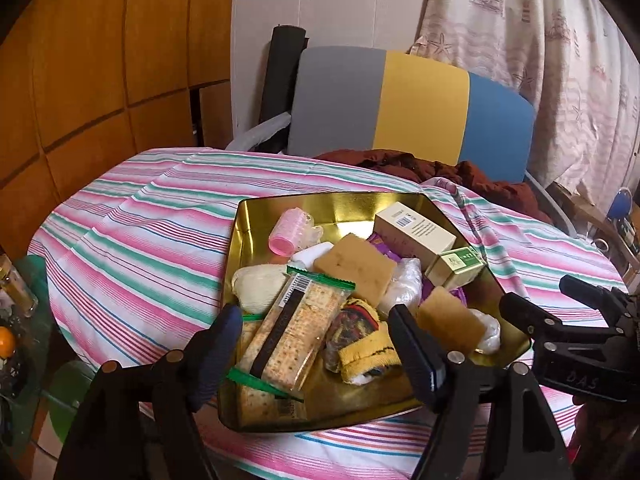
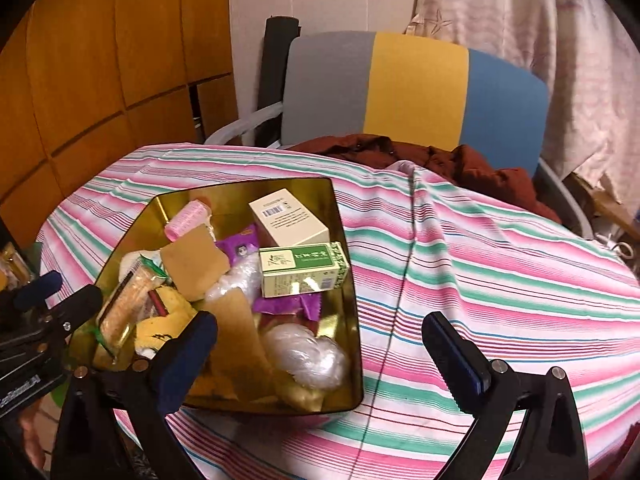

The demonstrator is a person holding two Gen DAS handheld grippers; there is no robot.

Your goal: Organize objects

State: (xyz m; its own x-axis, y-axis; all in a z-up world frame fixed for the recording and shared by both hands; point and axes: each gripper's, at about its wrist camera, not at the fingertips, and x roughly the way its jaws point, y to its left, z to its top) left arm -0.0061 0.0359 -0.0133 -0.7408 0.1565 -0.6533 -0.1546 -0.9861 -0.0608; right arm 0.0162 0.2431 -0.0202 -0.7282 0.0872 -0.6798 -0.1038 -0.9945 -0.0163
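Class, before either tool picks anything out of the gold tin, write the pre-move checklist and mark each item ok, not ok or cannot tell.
1. Left tool open: ok, nothing between its fingers.
2. Right tool open: ok, empty.
3. Gold tin resting on the striped tablecloth: ok.
4. Cracker pack on top of the pile, reachable: ok.
5. Green box seated steadily: not ok, it leans on the tin's rim.
6. Where the items should go: cannot tell.
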